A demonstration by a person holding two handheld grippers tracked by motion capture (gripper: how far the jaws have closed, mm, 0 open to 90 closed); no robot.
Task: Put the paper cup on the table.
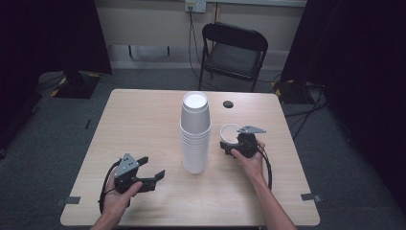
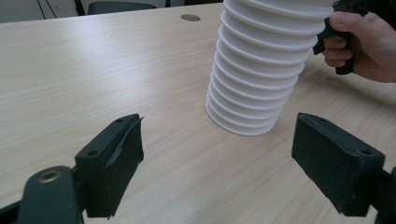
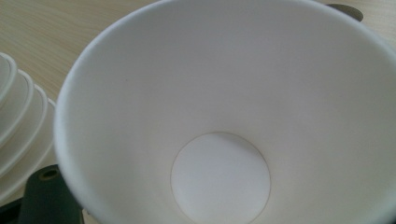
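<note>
A tall stack of upside-down white paper cups (image 1: 195, 134) stands at the middle of the wooden table (image 1: 143, 120). My left gripper (image 1: 152, 168) rests near the front left, open and empty, pointing toward the stack (image 2: 261, 70); its jaws (image 2: 219, 158) stand wide apart, short of the stack's base. To the right of the stack, my right gripper (image 1: 230, 144) is shut on a single white cup (image 1: 229, 131), mouth up. In the right gripper view I look into the empty cup (image 3: 224, 116), with one finger (image 3: 46, 198) below it and the stack's rims (image 3: 14, 126) at left.
A round cable hole (image 1: 228, 104) lies in the table behind the held cup. A black folding chair (image 1: 234, 50) stands beyond the far edge. Dark curtains flank the room. The other hand (image 2: 362, 44) shows beside the stack in the left gripper view.
</note>
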